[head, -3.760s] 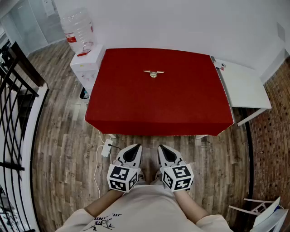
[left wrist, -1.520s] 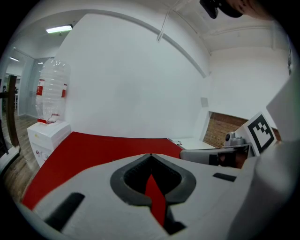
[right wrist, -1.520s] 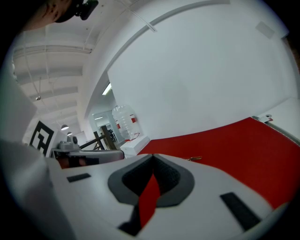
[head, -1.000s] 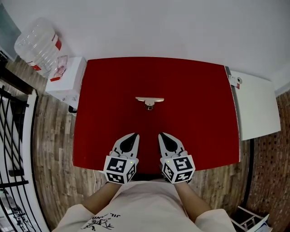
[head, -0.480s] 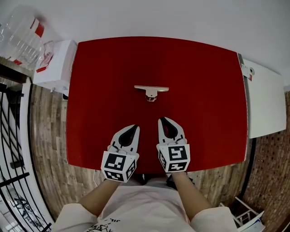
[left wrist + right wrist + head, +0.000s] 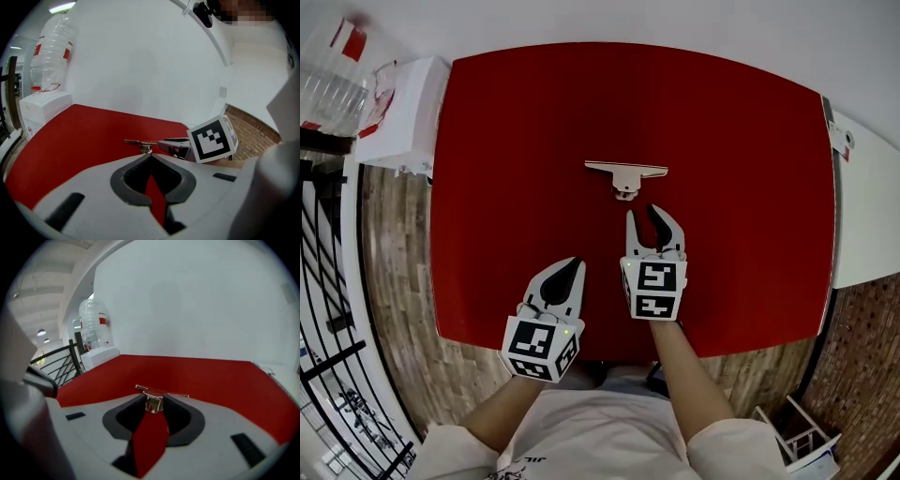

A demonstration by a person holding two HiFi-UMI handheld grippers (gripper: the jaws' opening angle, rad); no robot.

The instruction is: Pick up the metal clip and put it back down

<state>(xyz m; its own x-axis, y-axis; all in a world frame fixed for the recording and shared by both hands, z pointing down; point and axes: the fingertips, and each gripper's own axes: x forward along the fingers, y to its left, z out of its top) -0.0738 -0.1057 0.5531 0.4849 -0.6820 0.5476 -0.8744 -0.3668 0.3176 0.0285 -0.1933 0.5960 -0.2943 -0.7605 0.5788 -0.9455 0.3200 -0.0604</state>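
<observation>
The metal clip (image 6: 625, 173) lies flat on the worktop (image 6: 487, 141). The right hand-held gripper (image 6: 643, 216), jaws just opened wide and empty, sits just short of its loop (image 6: 625, 194); moving in or away, stay centred, no nudging. The left hand-held gripper (image 6: 572, 267) hovers closed

1 metal clip (image 6: 625, 172), pale silver-gold, T-shaped from above: long thin bar with 1 short tab pointing toward the person. Rests on red table (image 6: 506, 141), near centre, bar crosswise.
</observation>
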